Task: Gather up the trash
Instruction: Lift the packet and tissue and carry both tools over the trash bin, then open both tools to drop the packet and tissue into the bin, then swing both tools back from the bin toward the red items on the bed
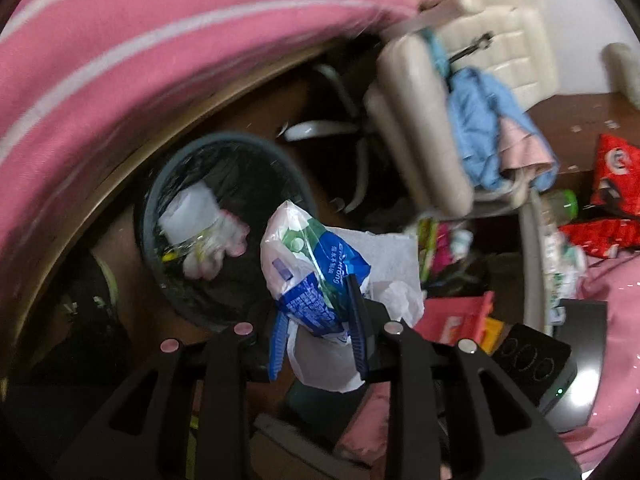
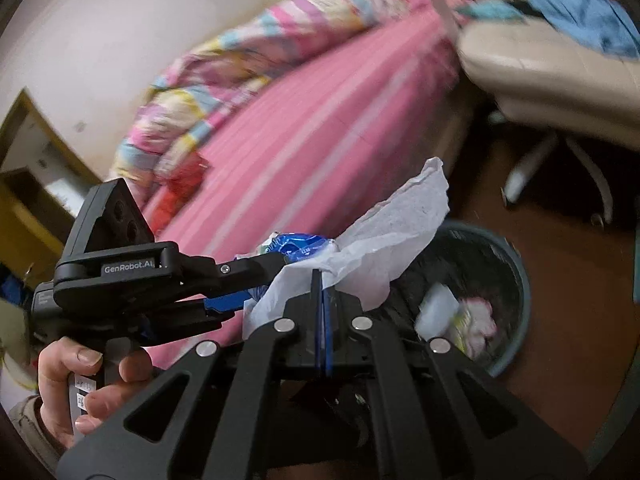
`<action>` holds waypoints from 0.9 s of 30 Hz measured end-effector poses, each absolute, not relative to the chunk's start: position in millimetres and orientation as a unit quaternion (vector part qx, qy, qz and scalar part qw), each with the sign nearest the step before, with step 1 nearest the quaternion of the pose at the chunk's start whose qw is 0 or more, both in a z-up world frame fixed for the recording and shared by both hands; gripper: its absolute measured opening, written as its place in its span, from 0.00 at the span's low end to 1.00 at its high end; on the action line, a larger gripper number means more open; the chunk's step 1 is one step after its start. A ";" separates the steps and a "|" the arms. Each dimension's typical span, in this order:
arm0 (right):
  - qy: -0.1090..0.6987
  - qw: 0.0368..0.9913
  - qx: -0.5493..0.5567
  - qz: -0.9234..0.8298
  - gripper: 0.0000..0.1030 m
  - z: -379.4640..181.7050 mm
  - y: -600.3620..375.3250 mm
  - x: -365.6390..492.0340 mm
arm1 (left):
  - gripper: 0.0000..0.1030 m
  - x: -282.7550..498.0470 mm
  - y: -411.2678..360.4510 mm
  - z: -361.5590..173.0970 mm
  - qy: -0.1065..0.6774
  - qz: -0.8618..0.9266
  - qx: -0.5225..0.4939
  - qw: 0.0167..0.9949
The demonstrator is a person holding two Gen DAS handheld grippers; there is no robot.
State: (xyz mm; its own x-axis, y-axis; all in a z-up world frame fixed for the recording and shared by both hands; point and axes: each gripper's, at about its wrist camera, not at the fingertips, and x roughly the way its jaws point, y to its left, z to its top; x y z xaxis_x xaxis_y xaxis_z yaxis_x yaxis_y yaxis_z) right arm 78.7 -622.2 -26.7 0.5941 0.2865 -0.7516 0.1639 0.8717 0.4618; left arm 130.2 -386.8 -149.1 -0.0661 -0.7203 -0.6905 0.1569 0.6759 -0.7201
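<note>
Trash is clamped in both tongs at once. The left tongs (image 1: 316, 312) are closed on a blue-and-white plastic wrapper (image 1: 308, 276), which sticks up and out past the blue finger pads (image 1: 356, 320); a white sheet of plastic or paper hangs down below the grip. The right tongs (image 2: 322, 308) are pressed together on a crumpled white tissue (image 2: 392, 236), whose free end rises up and to the right beyond the fingertips. In the right wrist view the left tongs reach in from the left with the wrapper (image 2: 296, 244) just beside the tissue, and the two pieces seem to touch, though blur makes that uncertain. The left hand (image 2: 80, 384) wraps the grip of its tool low on the left.

Beyond and to the left of the left tongs stands a round trash bin (image 1: 224, 144) with a dark liner, holding white and pink scraps (image 1: 208, 236). From the right tongs the same bin (image 2: 516, 280) lies ahead to the right, below the tissue's tip. It stands on a brown floor (image 2: 560, 264).

Farther out, a bed with a pink striped sheet (image 2: 320, 120) runs behind both tongs, with a multicoloured quilt (image 2: 208, 96) heaped on it. A cream office chair (image 1: 420, 120) draped with blue clothing (image 1: 480, 120) stands past the bin to the right. Red snack bags (image 1: 616, 176) lie far right of the left tongs.
</note>
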 end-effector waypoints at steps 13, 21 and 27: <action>0.509 0.818 0.265 -0.022 0.02 -90.8 -676.4 96.3 | 0.31 157.2 -419.7 -212.1 0.702 -0.303 -0.142 0.628; 0.522 0.805 0.276 -0.054 0.04 -112.9 -684.8 96.0 | 0.75 161.8 -423.1 -214.6 0.708 -0.287 -0.148 0.628; 0.525 0.792 0.299 -0.088 0.61 -123.2 -697.2 92.6 | 0.75 162.4 -413.2 -210.5 0.708 -0.276 -0.158 0.631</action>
State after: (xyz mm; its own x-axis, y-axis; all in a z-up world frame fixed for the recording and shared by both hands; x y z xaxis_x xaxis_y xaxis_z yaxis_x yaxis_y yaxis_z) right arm 92.6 -697.2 -123.2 0.4330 0.1755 -0.8841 0.4532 0.8054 0.3819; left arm 162.3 -413.2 -210.5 -0.1540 -0.5712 -0.8062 0.1248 0.7982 -0.5893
